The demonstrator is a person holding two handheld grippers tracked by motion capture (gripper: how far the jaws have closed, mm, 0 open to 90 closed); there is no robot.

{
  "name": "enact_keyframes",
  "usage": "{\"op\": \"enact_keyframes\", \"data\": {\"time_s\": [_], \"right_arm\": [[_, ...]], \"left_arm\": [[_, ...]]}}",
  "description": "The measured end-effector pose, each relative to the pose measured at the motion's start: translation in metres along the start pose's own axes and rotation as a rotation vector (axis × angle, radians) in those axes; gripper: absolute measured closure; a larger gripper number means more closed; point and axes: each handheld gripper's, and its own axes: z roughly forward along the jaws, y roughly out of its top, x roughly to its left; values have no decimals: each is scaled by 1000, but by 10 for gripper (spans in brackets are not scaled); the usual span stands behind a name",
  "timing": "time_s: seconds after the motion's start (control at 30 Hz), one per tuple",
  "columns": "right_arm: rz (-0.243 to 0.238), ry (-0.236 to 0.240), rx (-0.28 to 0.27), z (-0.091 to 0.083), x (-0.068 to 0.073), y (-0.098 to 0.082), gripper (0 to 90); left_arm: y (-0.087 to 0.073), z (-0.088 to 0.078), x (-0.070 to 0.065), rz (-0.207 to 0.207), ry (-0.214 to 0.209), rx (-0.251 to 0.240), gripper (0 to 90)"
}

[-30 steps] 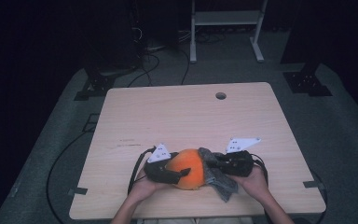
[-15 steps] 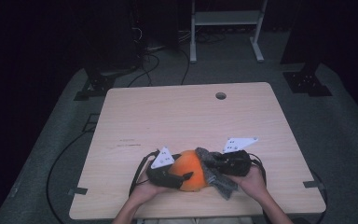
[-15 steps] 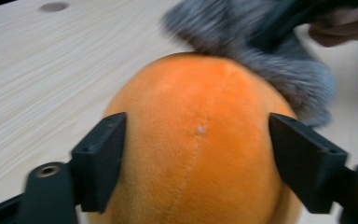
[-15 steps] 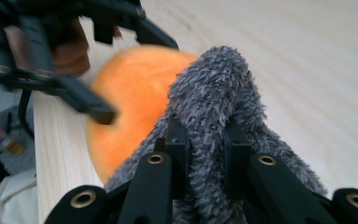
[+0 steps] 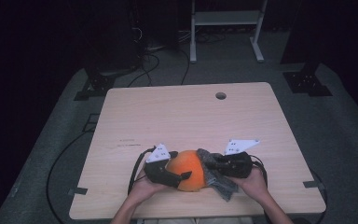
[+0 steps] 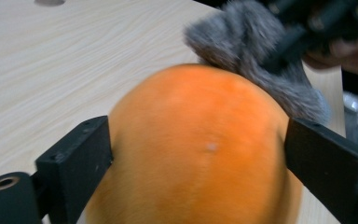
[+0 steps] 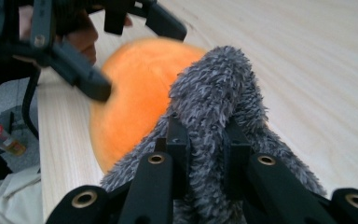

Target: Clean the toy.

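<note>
Your left gripper [image 5: 179, 176] has just been opening its jaws wider around the orange plush ball [image 5: 192, 170], which sits between them.

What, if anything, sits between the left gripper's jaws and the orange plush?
Nothing visible does. The left gripper straddles the orange plush, its jaws having just opened wide, one on each side. The grey furry fabric lies on the far side, pinched by the right gripper.

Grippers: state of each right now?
Left gripper: jaws just opened wide around the orange ball, which sits between them.
Right gripper: shut on the grey furry cloth.
</note>
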Motion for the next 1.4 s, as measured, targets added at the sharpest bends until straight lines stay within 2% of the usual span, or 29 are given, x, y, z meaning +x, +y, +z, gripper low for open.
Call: {"op": "enact_keyframes", "data": {"time_s": [0.07,0.13,0.2,0.27,0.33,0.4,0.47,0.5,0.57,0.6,0.63,0.7,0.77,0.8,0.83,0.87,0.93,1.0,1.07,1.1,1.13,1.2,1.3,1.33,1.4], "right_arm": [[16,-5,19,2,-5,-5,767],[56,-19,61,2,-13,-11,768],[84,-28,76,1,-16,-15,767],[66,-26,39,-3,-12,-12,767],[43,4,-20,-6,-6,-4,766],[10,7,-34,-4,0,3,765],[5,-2,-11,1,-1,0,765],[24,3,-3,1,-3,-3,765],[40,-10,28,0,-8,-7,765],[45,-25,52,0,-10,-10,765],[53,-29,69,0,-12,-12,765],[60,-29,55,-3,-12,-11,765],[31,-3,-7,-9,-6,-2,765],[17,-5,-30,-11,-3,2,764],[-5,-8,-55,-12,1,8,763],[-15,-8,-54,-12,2,11,761],[-19,-18,-27,-7,0,8,761],[20,11,-2,-4,-6,0,762],[25,12,14,-5,-6,-4,762],[17,6,25,-5,-6,-4,763],[10,0,34,-5,-5,-5,763],[4,-11,52,-4,-5,-5,764],[13,-22,72,-7,-8,-7,764],[13,-22,60,-9,-7,-6,764],[11,1,-7,-14,-3,1,764]], "left_arm": [[-2,4,1,-8,-2,32,89],[-3,3,-3,23,25,35,165],[-4,3,-5,44,32,36,209],[-4,3,-7,66,32,37,230],[-4,4,-11,93,37,33,242],[-4,4,-12,102,35,36,238],[-4,2,-9,76,11,22,201],[-3,2,-6,48,-4,13,170],[-3,3,-2,2,-8,16,132],[-3,3,-2,-3,-3,17,134],[-3,4,-3,11,13,21,155],[-2,5,-9,70,58,13,228],[1,5,-18,133,107,-13,288],[4,8,-24,172,134,-23,299],[6,11,-30,205,143,-23,299],[7,13,-34,227,141,-22,292],[8,13,-37,241,122,-11,247],[7,11,-30,189,81,-13,169],[7,10,-20,95,61,-4,110],[6,11,-16,62,43,8,101],[5,12,-15,54,50,13,113],[3,11,-19,90,83,19,216],[3,9,-21,115,92,16,263],[3,9,-22,128,99,8,272],[5,11,-28,174,106,0,288]]}}
